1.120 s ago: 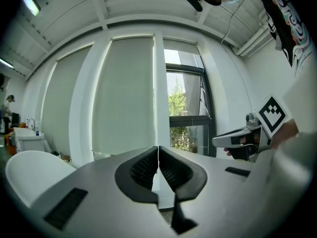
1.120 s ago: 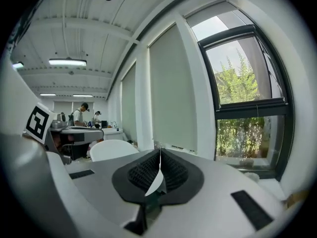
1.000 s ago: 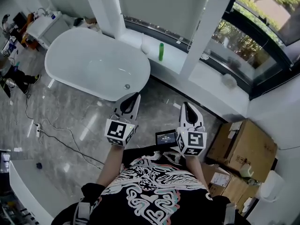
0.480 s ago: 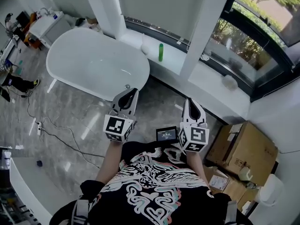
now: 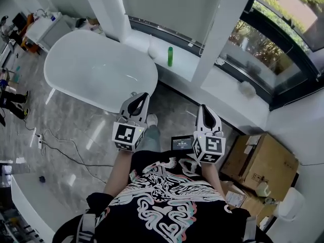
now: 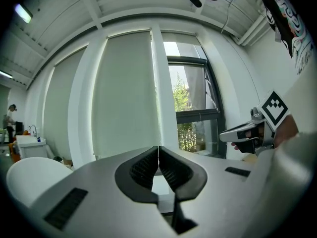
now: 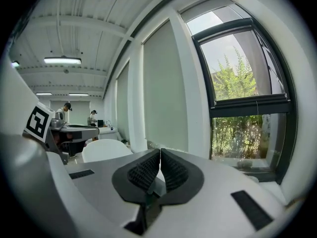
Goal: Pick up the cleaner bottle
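The green cleaner bottle (image 5: 170, 56) stands upright on the white window ledge (image 5: 188, 65), far ahead of both grippers in the head view. My left gripper (image 5: 144, 94) is held over the floor near the bathtub's end, jaws shut and empty. My right gripper (image 5: 203, 107) is beside it to the right, also shut with nothing between its pads. In the left gripper view the left gripper (image 6: 158, 148) shows its tips meeting, and the right gripper (image 6: 224, 134) appears at the right edge. In the right gripper view the right gripper (image 7: 160, 151) has its tips together. The bottle is hidden in both gripper views.
A white oval bathtub (image 5: 96, 70) lies left of the bottle. A white pillar (image 5: 223, 29) rises right of it. Cardboard boxes (image 5: 263, 161) stand at the right. Cables (image 5: 66, 151) trail over the grey marble floor. A foot (image 5: 150, 120) shows between the grippers.
Both grippers have moved forward toward the window ledge, still shut. The tub and bottle sit lower and nearer in the head view, and a foot has stepped into view.
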A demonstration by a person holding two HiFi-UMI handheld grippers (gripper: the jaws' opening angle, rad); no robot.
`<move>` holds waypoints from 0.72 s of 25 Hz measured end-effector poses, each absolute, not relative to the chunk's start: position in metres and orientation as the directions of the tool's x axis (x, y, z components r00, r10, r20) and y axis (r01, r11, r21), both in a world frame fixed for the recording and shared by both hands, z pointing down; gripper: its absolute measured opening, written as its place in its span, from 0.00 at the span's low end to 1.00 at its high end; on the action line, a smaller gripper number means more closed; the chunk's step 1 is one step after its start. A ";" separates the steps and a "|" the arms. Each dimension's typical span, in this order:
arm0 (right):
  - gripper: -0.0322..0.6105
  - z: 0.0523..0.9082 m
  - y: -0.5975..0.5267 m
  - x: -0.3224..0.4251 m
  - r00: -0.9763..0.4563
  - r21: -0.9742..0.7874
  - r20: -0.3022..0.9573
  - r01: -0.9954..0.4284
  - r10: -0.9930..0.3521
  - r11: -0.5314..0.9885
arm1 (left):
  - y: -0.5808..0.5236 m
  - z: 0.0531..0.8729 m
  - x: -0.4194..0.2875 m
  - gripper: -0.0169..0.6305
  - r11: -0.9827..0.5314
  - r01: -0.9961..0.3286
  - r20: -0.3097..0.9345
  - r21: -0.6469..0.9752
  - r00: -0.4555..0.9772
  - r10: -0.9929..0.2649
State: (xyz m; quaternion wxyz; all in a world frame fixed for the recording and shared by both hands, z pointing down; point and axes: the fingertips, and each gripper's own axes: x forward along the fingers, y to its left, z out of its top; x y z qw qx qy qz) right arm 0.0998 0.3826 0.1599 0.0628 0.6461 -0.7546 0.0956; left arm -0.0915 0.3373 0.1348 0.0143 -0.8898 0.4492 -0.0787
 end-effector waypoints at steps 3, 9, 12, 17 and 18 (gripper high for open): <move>0.09 0.163 0.357 0.104 -0.140 -0.055 0.221 -0.990 -0.965 0.131 | 0.304 0.139 -0.089 0.05 -0.604 -0.792 0.126 -0.090 0.592 -0.796; 0.09 0.172 0.287 0.109 -0.104 -0.063 0.242 -0.994 -0.965 0.092 | 0.222 0.147 -0.085 0.05 -0.630 -0.773 0.140 -0.075 0.617 -0.774; 0.09 0.167 0.245 0.100 -0.137 -0.058 0.222 -0.990 -0.965 0.127 | 0.178 0.147 -0.083 0.05 -0.647 -0.759 0.146 -0.075 0.634 -0.760; 0.09 0.154 0.169 0.090 -0.137 -0.048 0.195 -0.990 -0.971 0.131 | 0.101 0.141 -0.085 0.05 -0.669 -0.739 0.134 -0.081 0.657 -0.742; 0.09 0.154 0.154 0.087 -0.133 -0.044 0.199 -0.991 -0.971 0.127 | 0.085 0.141 -0.085 0.05 -0.673 -0.735 0.135 -0.080 0.661 -0.738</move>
